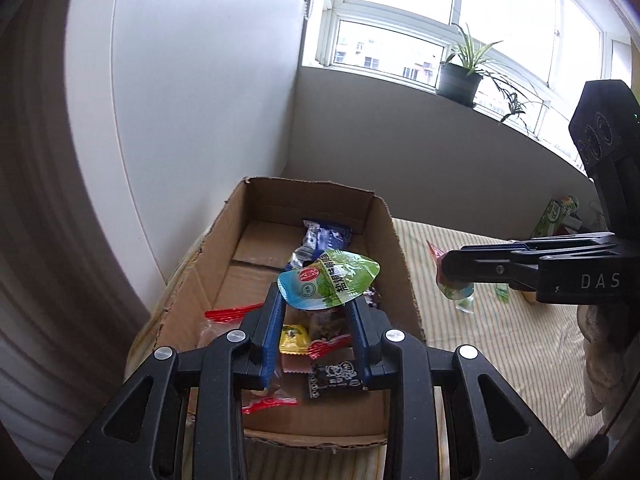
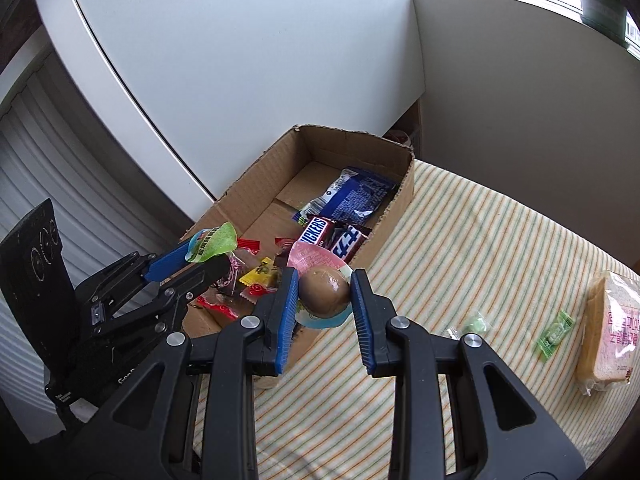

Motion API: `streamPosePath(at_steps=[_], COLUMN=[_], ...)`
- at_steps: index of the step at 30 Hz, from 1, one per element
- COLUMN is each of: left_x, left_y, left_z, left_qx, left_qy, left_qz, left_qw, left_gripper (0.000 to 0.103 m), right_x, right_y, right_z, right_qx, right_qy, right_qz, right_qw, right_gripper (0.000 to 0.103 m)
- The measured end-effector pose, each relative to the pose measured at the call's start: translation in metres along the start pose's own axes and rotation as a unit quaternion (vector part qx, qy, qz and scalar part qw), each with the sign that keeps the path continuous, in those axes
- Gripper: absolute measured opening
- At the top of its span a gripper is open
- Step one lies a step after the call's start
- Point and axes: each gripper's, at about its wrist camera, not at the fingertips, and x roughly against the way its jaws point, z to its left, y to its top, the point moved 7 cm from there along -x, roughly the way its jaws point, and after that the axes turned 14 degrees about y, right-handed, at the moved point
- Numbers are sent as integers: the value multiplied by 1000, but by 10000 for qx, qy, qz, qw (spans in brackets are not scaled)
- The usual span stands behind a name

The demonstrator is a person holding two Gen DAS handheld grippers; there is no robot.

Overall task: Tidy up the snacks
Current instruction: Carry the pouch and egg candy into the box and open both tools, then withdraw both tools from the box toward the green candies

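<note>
An open cardboard box stands on a striped cloth against a white panel. Inside lie a Snickers bar, a blue packet, a yellow candy and several red-wrapped sweets. My left gripper hangs over the box's near end, shut on a green-lidded snack cup. Over the box's right wall my right gripper is shut on a pink-lidded cup holding a brown egg.
To the right of the box, the striped cloth carries two small green candies and a wrapped bread pack. A green carton stands at the far right. A potted plant sits on the windowsill.
</note>
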Motion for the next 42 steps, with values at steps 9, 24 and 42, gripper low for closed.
streamPosePath(at_steps=[9, 24, 42], left_x=[-21, -17, -9], left_y=[-4, -2, 1], left_z=[27, 30, 11], left_qx=[103, 167, 80], left_qy=[334, 460, 315], left_qz=[222, 124, 23], left_qw=[9991, 9987, 9995], left_gripper=[29, 55, 55], right_x=[-37, -33, 30], right_y=[-11, -14, -22], right_z=[27, 33, -6], right_qx=[307, 549, 205], right_qy=[121, 38, -272], right_qz=[385, 304, -74], right_qw=[9987, 9980, 9994], right_gripper=[28, 58, 61])
